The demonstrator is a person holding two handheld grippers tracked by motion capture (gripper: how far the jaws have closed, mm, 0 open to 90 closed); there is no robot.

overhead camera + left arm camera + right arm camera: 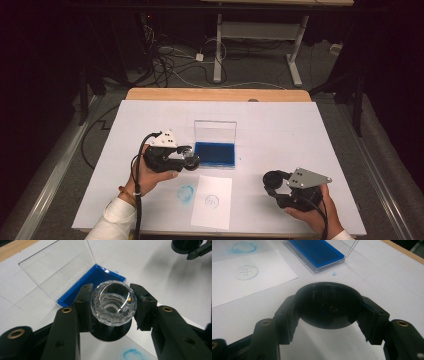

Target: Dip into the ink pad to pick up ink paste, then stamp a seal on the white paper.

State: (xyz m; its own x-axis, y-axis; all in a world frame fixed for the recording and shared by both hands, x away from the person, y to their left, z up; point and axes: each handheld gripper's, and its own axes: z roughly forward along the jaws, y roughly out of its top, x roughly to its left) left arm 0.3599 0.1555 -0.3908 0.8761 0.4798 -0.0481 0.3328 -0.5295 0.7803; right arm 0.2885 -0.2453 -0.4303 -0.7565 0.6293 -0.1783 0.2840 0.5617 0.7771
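A clear faceted stamp [113, 303] with a black round base sits between the jaws of my left gripper [189, 157], which is shut on it at the left end of the blue ink pad [215, 154]. The pad lies in a clear case whose lid [215, 131] stands open behind it. My right gripper [274, 181], at the front right of the table, is shut on a black round cap [328, 305]. A white paper [220, 187] bearing a faint round stamp print [212, 201] lies in front of the pad.
A blue ink smudge [186, 194] marks the white table cover [300, 130] left of the paper. The wooden table edge [217, 94] runs along the far side. Cables and desk legs [218, 45] lie on the floor beyond.
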